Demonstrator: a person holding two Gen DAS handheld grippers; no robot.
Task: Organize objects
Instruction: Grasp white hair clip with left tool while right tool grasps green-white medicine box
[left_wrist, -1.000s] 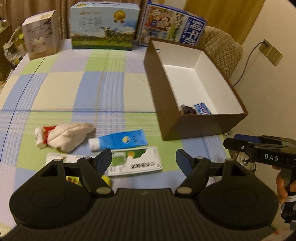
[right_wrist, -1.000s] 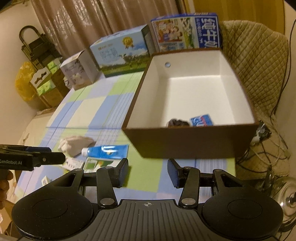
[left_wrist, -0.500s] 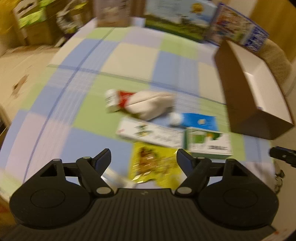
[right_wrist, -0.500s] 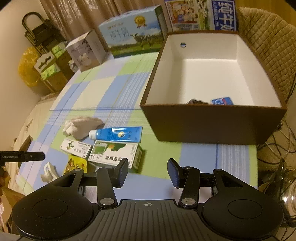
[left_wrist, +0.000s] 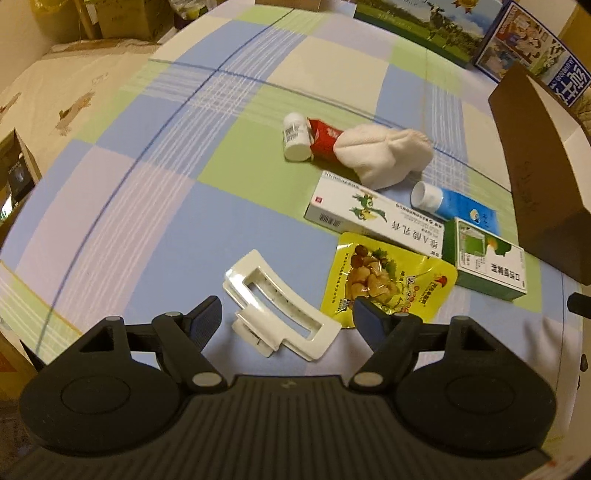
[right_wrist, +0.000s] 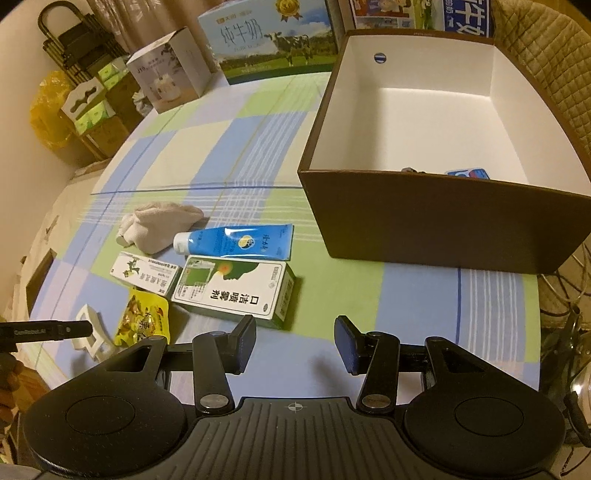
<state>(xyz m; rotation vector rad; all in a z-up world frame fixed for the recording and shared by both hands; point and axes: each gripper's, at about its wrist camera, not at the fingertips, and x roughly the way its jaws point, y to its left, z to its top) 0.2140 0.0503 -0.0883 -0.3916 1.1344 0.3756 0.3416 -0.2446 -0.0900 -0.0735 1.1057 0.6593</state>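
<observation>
Your left gripper (left_wrist: 287, 310) hangs over the white hair clip (left_wrist: 281, 306) near the table's near edge, jaws released astride it; its long axis runs diagonally across their gap.

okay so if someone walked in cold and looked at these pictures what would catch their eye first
Probably the big brown box with its white inside, sitting at the right of the checked tablecloth, nearly empty. Next, the cluster of small items left of it: a blue tube, a green and white carton and a yellow snack packet. Nearest the open left gripper lies a white hair claw.
</observation>
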